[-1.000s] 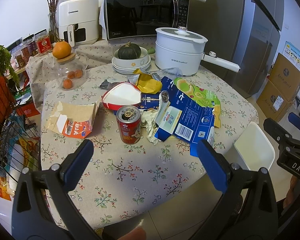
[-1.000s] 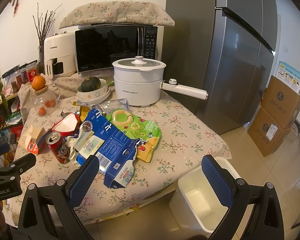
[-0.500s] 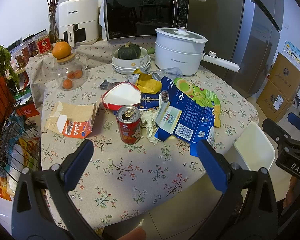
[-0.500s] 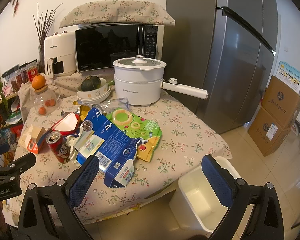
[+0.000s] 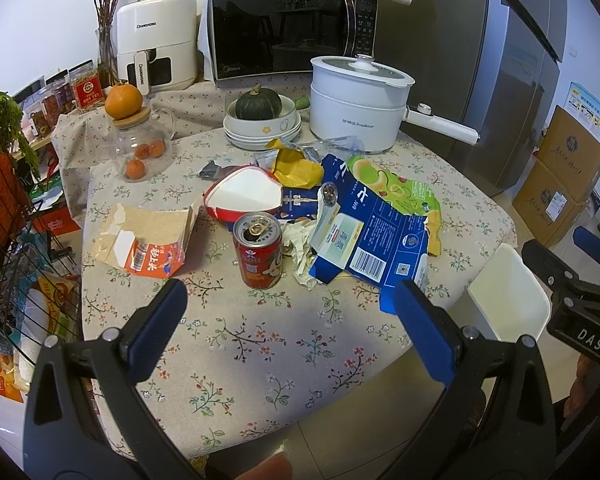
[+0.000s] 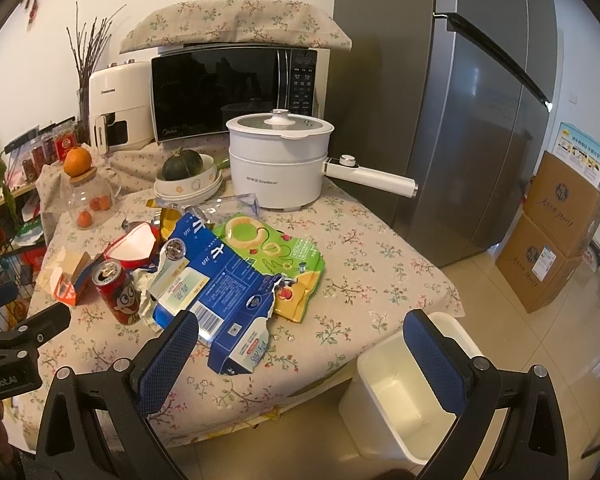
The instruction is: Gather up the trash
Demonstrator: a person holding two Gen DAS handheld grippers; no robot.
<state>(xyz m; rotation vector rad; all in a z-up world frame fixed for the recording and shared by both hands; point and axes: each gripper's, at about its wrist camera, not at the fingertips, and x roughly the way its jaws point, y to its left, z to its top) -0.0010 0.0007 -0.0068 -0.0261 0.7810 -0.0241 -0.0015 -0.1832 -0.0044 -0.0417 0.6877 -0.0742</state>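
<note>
Trash lies on the floral tablecloth: an opened red drink can (image 5: 257, 253) (image 6: 117, 291), a torn orange carton (image 5: 146, 243) (image 6: 66, 278), a flattened blue carton (image 5: 370, 240) (image 6: 216, 292), a green snack bag (image 5: 396, 192) (image 6: 276, 250), a red-and-white wrapper (image 5: 242, 196), a yellow wrapper (image 5: 296, 166) and crumpled paper (image 5: 300, 248). An empty white bin (image 5: 508, 290) (image 6: 410, 396) stands on the floor by the table's right edge. My left gripper (image 5: 290, 328) is open and empty, short of the can. My right gripper (image 6: 300, 360) is open and empty, between the table edge and the bin.
At the back stand a white electric pot (image 5: 358, 102) with a long handle, stacked bowls holding a squash (image 5: 260, 120), a glass jar (image 5: 140, 148) topped by an orange, a microwave (image 5: 292, 36) and an air fryer. A wire rack (image 5: 8, 240) is left, fridge and cardboard boxes (image 6: 556, 232) right.
</note>
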